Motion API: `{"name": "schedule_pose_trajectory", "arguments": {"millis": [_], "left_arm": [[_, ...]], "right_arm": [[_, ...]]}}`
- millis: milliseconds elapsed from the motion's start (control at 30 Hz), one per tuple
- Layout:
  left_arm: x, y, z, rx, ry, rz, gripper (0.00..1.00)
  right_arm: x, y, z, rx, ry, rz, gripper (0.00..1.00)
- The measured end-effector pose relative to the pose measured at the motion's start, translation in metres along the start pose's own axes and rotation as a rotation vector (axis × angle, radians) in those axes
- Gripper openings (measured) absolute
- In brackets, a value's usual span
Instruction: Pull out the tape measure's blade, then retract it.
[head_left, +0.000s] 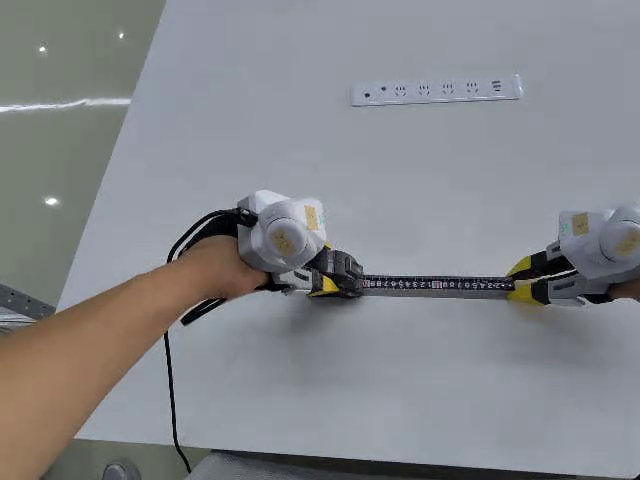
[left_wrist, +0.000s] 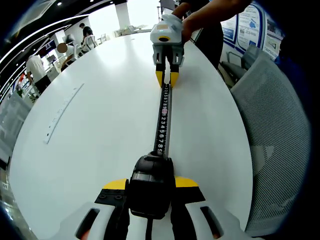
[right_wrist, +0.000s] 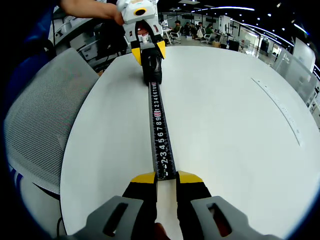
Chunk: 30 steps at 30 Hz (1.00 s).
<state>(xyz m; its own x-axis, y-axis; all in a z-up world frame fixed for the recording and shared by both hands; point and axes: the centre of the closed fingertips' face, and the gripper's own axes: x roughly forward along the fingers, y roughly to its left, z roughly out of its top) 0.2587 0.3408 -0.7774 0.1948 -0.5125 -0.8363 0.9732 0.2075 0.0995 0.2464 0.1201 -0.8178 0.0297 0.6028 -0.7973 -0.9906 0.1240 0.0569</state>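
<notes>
Forearm (head_left: 90, 345) outstretched, the person's left gripper (head_left: 323, 270) is clamped on the black tape measure (head_left: 340, 274) lying on the white table (head_left: 300, 130), its blade (head_left: 435, 284) drawn out flat (numbers facing up) to the right gripper (head_left: 521, 280), whose yellow-tipped jaws pinch its end.

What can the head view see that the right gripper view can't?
Head view: a black cable trailing from the left tool, and the sockets on the power strip. Right gripper view: a grey mesh chair beside the table, and people far behind it. Both: the white table, the left tool clamped on the tape measure, and the right tool pinching the end of the pulled-out blade.
</notes>
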Motion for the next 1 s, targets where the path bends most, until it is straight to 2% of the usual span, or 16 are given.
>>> {"name": "schedule_pose_trajectory", "arguments": {"millis": [600,1000], "left_arm": [[0.000,0.000,0.000,0.002,0.005,-0.002,0.27],[0.001,-0.001,0.001,0.003,0.003,0.002,0.28]], "right_arm": [[-0.012,-0.005,-0.016,0.022,0.012,-0.005,0.09],[-0.009,-0.006,-0.014,0.003,0.026,-0.006,0.10]]}}
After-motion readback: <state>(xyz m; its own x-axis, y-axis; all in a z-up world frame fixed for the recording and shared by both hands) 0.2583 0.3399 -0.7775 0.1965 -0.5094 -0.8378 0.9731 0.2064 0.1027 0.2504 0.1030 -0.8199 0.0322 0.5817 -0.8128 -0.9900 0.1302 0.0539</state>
